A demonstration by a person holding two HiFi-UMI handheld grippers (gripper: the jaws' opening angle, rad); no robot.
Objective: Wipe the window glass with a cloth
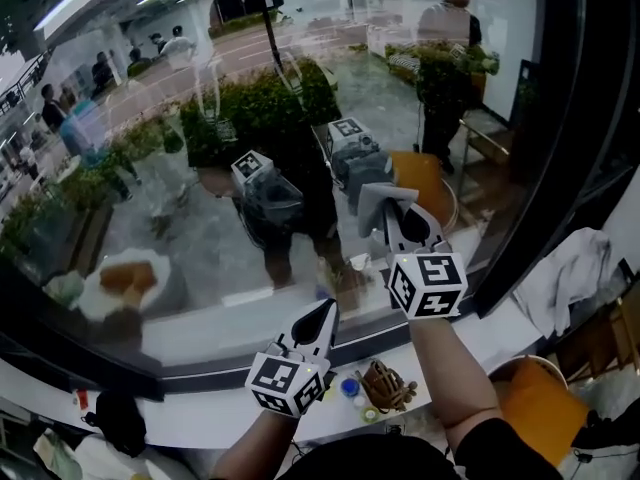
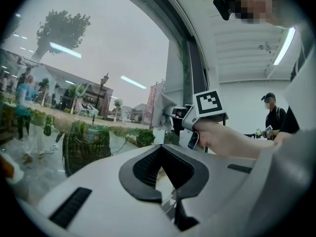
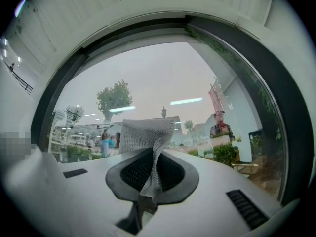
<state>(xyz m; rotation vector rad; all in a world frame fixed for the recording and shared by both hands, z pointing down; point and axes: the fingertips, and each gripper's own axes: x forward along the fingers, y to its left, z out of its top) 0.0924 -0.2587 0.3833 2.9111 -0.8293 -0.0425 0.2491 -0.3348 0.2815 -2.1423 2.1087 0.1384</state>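
Observation:
The big window glass (image 1: 170, 208) fills the head view and mirrors me and both grippers. My right gripper (image 1: 398, 220) is raised against the pane, shut on a grey mesh cloth (image 1: 383, 199). In the right gripper view the cloth (image 3: 147, 139) stands crumpled up out of the closed jaws, with the glass (image 3: 163, 78) right ahead. My left gripper (image 1: 326, 318) hangs lower, near the bottom frame, shut and holding nothing. The left gripper view shows the right gripper (image 2: 174, 116) with the cloth (image 2: 163, 108) at the pane.
A dark window frame (image 1: 535, 188) runs down the right side. The white sill (image 1: 190, 403) below carries a blue-capped small bottle (image 1: 349, 387) and a brown object (image 1: 386, 384). A white rag (image 1: 570, 278) and an orange seat (image 1: 540, 403) are at right. A person (image 2: 272, 115) stands behind.

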